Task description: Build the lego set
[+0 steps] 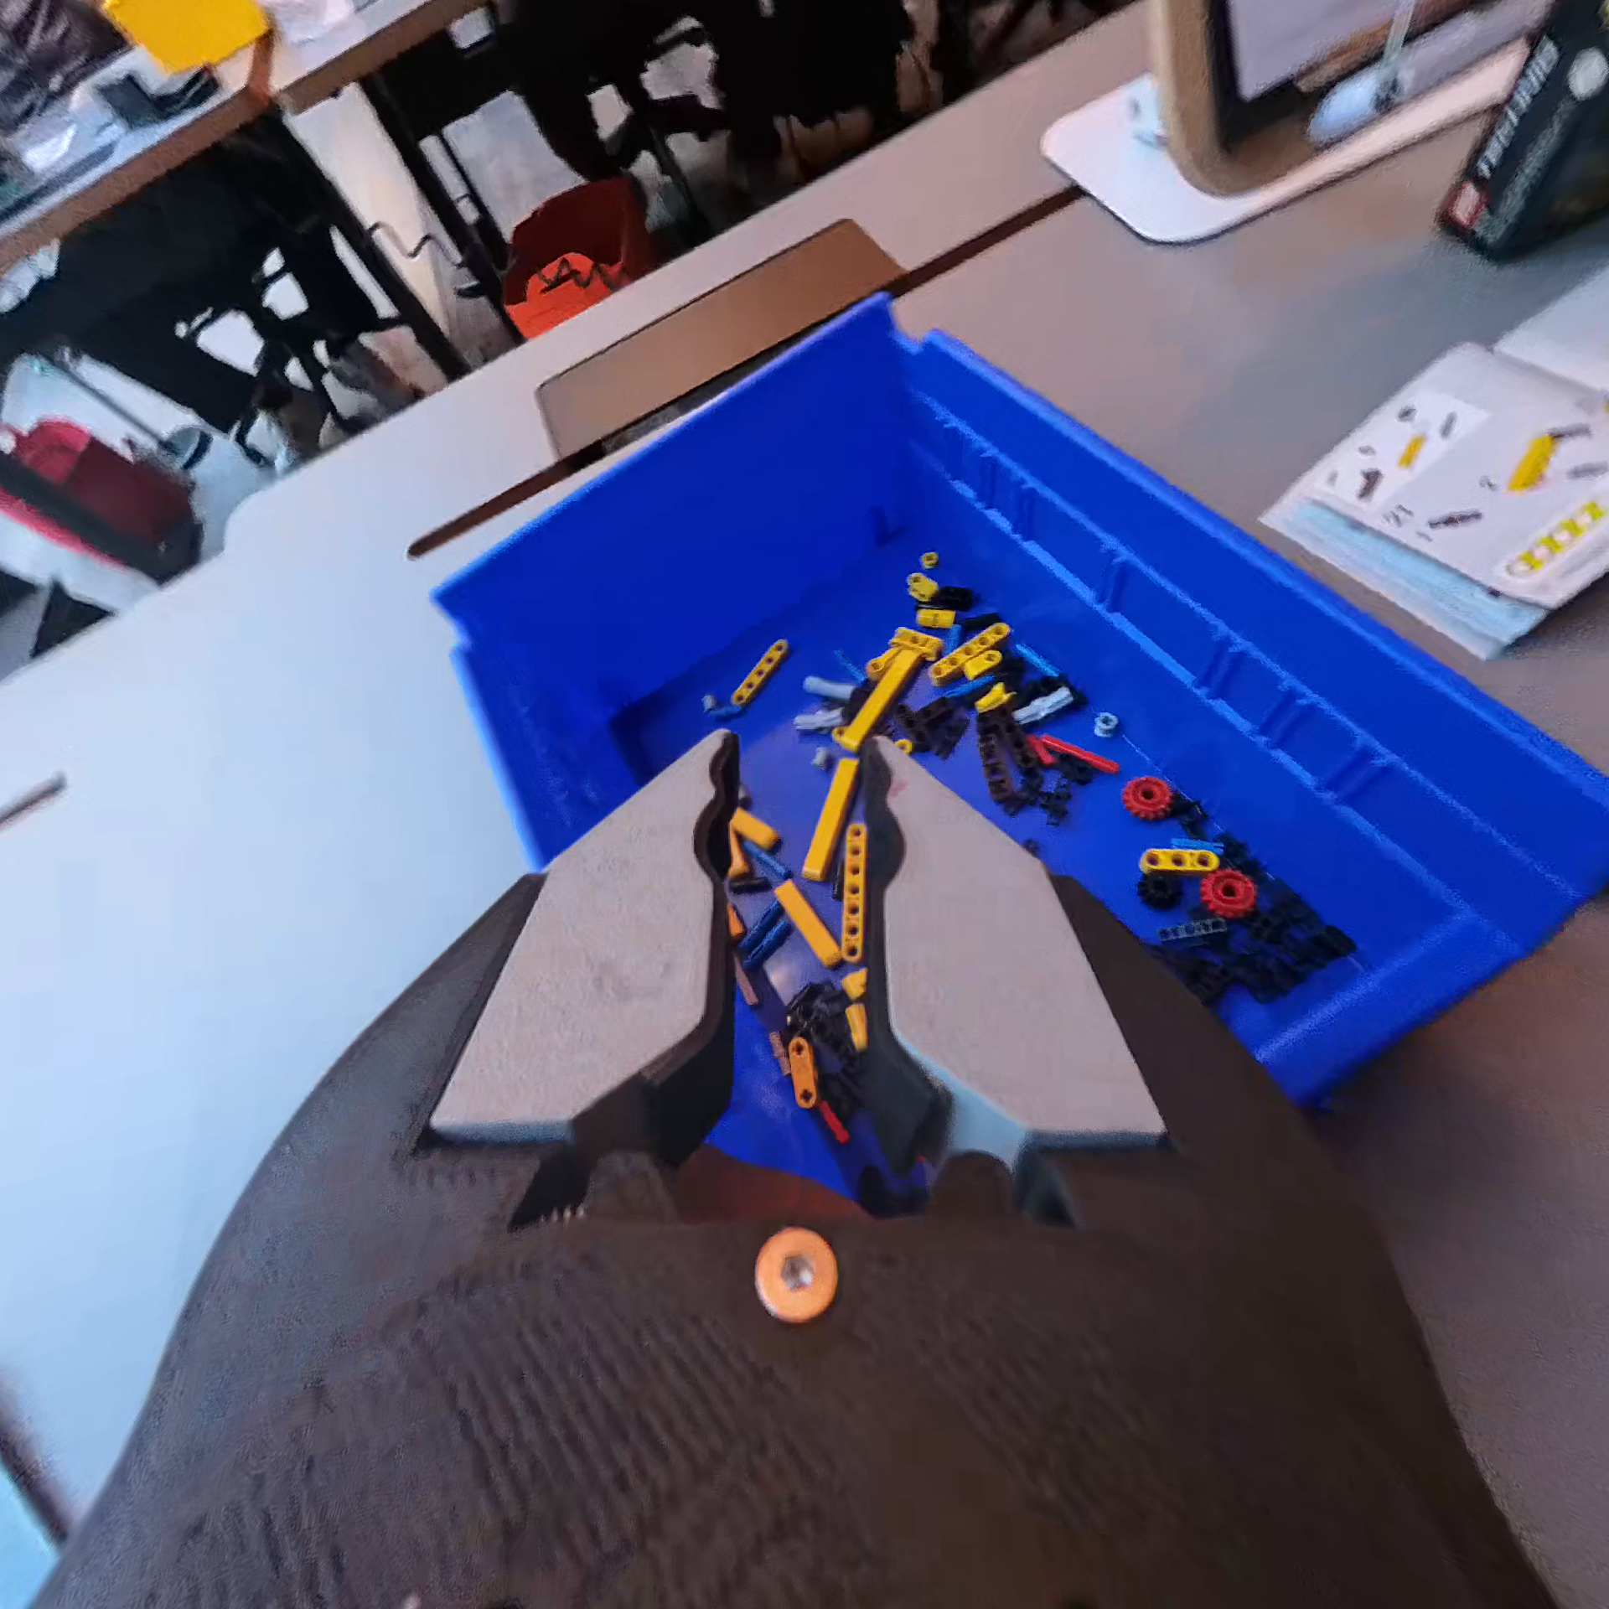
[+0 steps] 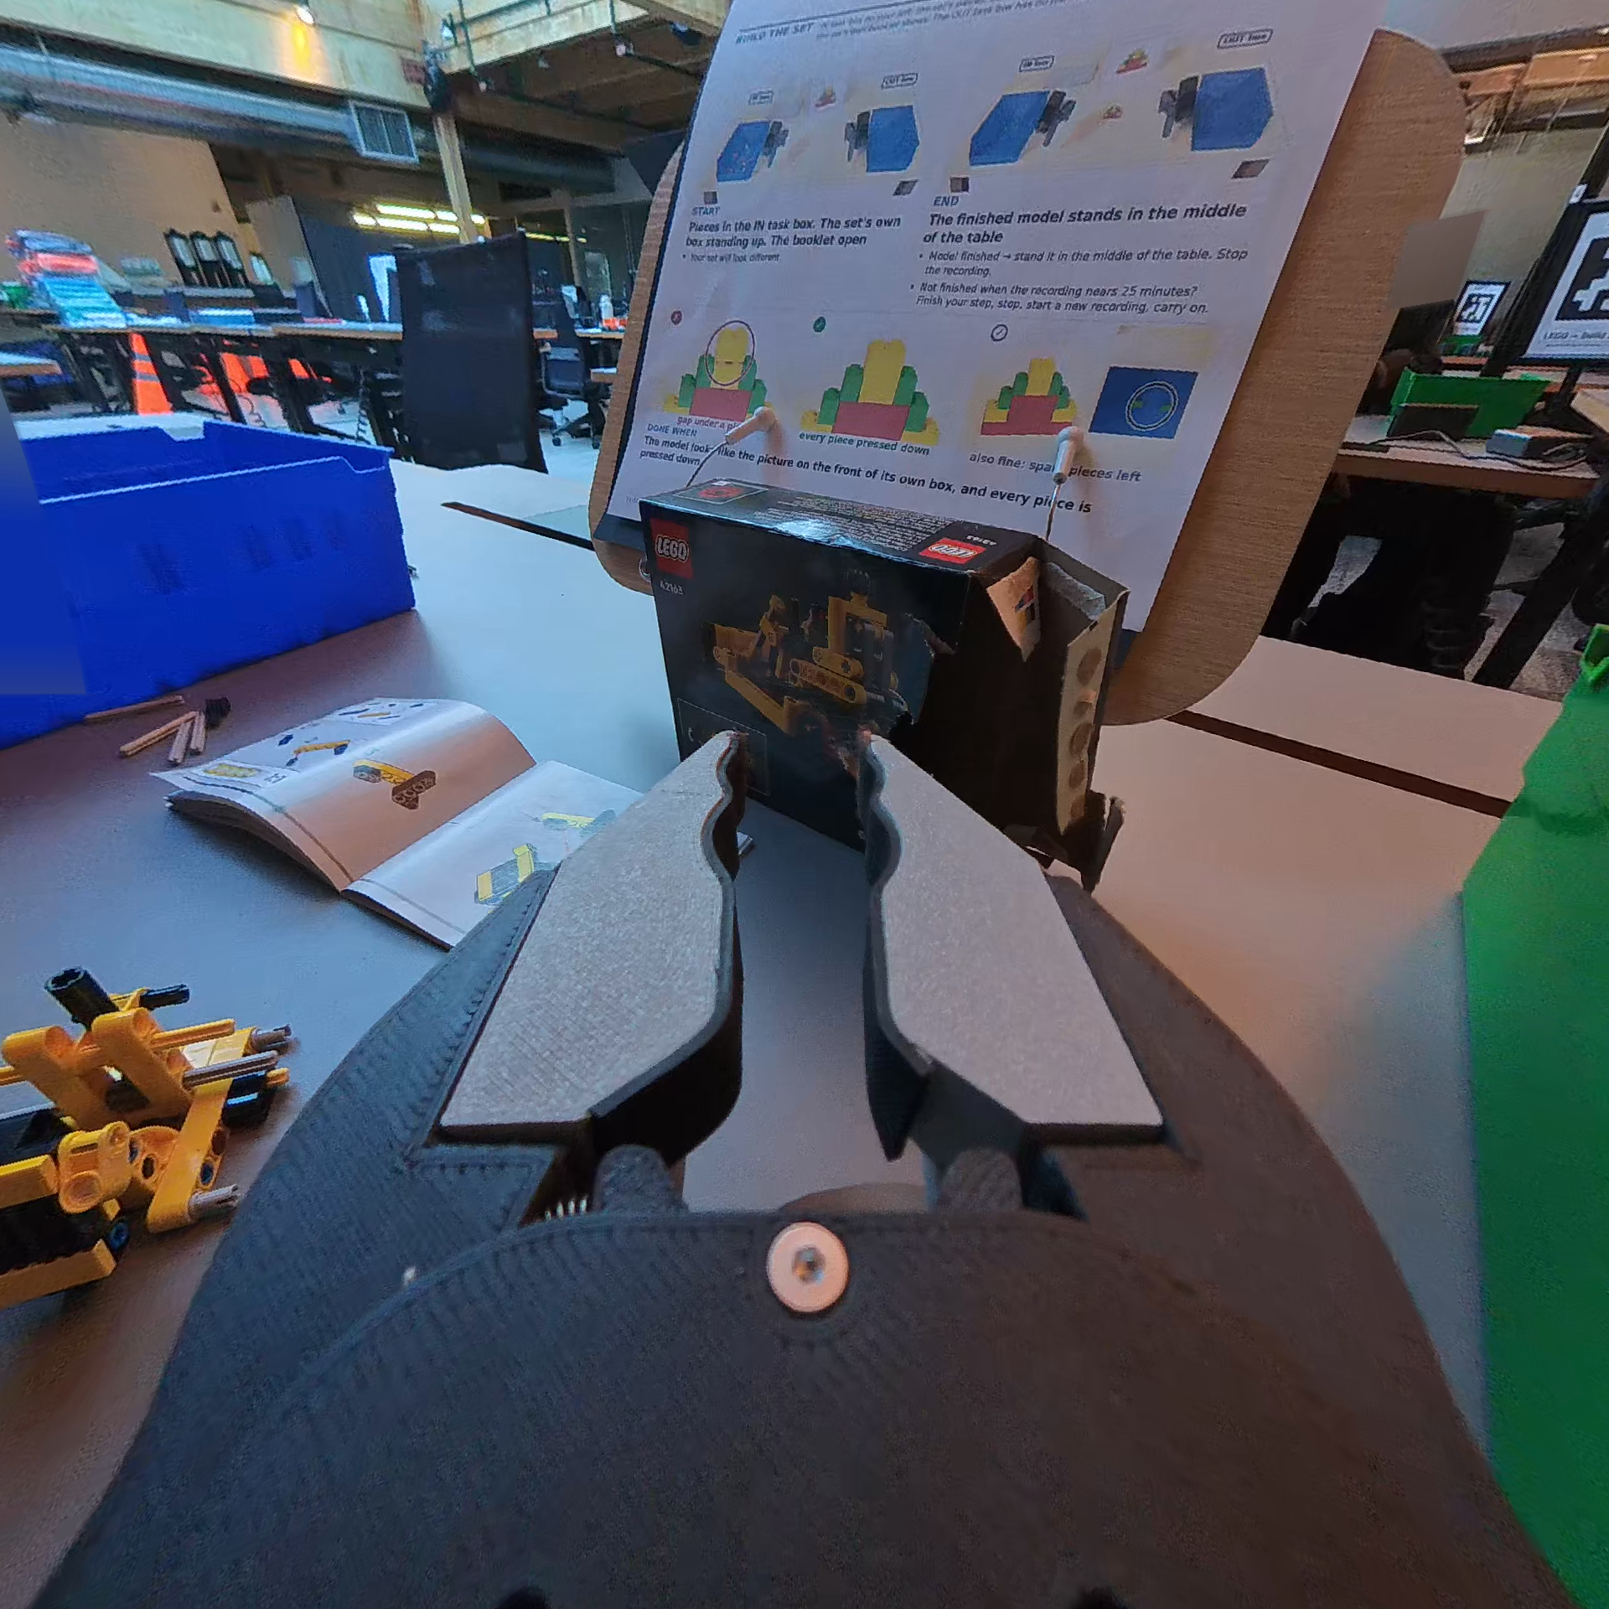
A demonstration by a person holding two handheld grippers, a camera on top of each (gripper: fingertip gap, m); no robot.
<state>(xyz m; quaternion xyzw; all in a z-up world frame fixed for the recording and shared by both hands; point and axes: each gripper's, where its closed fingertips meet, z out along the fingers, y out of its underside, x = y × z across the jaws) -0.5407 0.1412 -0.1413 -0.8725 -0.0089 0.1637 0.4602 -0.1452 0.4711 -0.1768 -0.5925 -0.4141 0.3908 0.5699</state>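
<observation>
two views from handheld grippers over a grey counter (image 2: 540, 609).

left wrist view: the left gripper (image 1: 797, 753) hangs above a blue bin (image 1: 784, 488) that sits on the counter, its jaws released with a clear gap between the tips and nothing held. the bin's floor is strewn with loose lego pieces (image 1: 949, 696) — yellow beams, black connectors, small blue and grey pins, a thin red axle. two red gears (image 1: 1147, 797) lie toward the right side of the bin, near a heap of black parts. beyond the bin's right wall an open instruction booklet (image 1: 1463, 488) lies flat on the counter, and farther back stands a dark lego box (image 1: 1541, 157) beside a white stand base. this view is slightly blurred.

right wrist view: the right gripper (image 2: 801, 757) is low over the counter, jaws parted and empty, pointing at the dark lego box (image 2: 827, 662), which stands upright in front of a wooden board (image 2: 1358, 366) holding a printed sheet. the open booklet (image 2: 383, 784) lies to the left of the box, and a few brown sticks lie between it and the blue bin (image 2: 209, 566) at the far left. a partly built yellow and black model (image 2: 113, 1123) rests on the counter at the lower left, well apart from the jaws. a green bin (image 2: 1541, 1045) fills the right edge.
</observation>
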